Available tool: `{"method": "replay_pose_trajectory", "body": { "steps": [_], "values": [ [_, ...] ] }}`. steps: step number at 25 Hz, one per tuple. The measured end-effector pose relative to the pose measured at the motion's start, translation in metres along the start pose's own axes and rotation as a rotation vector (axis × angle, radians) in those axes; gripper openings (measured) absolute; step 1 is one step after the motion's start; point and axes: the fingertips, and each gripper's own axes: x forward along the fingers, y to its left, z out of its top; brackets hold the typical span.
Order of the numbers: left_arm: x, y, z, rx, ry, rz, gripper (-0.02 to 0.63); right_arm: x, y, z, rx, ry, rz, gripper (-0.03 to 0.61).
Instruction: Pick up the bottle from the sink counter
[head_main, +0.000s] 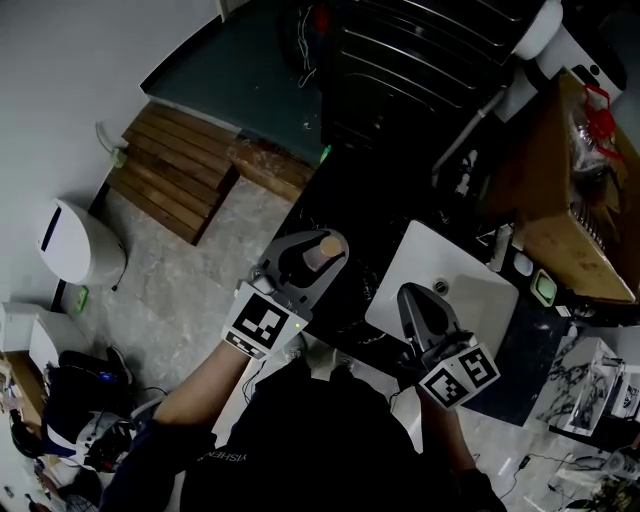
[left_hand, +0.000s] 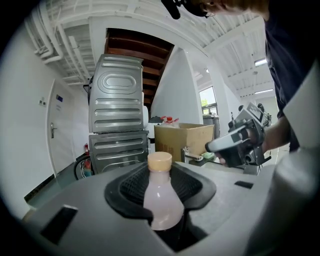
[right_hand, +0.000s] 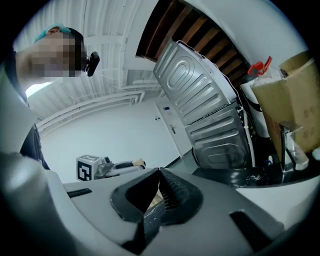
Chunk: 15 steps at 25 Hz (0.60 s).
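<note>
A small bottle (left_hand: 161, 197) with pale liquid and a tan cap stands upright between the black pads of my left gripper (left_hand: 160, 174), which is shut on its body. In the head view the bottle's cap (head_main: 326, 246) pokes out of the left gripper (head_main: 315, 256), held above the dark sink counter (head_main: 352, 225). My right gripper (head_main: 413, 296) hovers over the white sink (head_main: 445, 255). Its jaws meet at the tips with nothing between them (right_hand: 159, 174). Each gripper shows in the other's view: the left gripper (right_hand: 107, 167) and the right gripper (left_hand: 237, 145).
A faucet (head_main: 500, 247) rises at the sink's far edge. Behind it stands a cardboard box (head_main: 560, 190). Stacked metal machines (left_hand: 117, 120) stand behind the counter. A wooden pallet (head_main: 175, 170) and a white bin (head_main: 78, 240) are on the floor to the left.
</note>
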Motion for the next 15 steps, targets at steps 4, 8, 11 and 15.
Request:
{"method": "replay_pose_trajectory", "body": {
  "steps": [4, 8, 11, 15],
  "values": [
    [-0.001, -0.008, 0.004, 0.001, -0.002, 0.002, 0.140, -0.004, 0.001, 0.008, -0.006, -0.022, 0.007, 0.026],
    [-0.002, -0.018, 0.010, -0.011, -0.004, -0.008, 0.140, -0.009, 0.002, 0.013, -0.014, -0.037, 0.012, 0.026],
    [-0.004, -0.023, 0.014, -0.007, -0.012, -0.005, 0.140, -0.013, 0.001, 0.015, -0.019, -0.045, 0.012, 0.026],
    [-0.004, -0.026, 0.020, 0.006, -0.022, 0.004, 0.140, -0.017, 0.000, 0.019, -0.022, -0.057, 0.019, 0.026]
  ]
}}
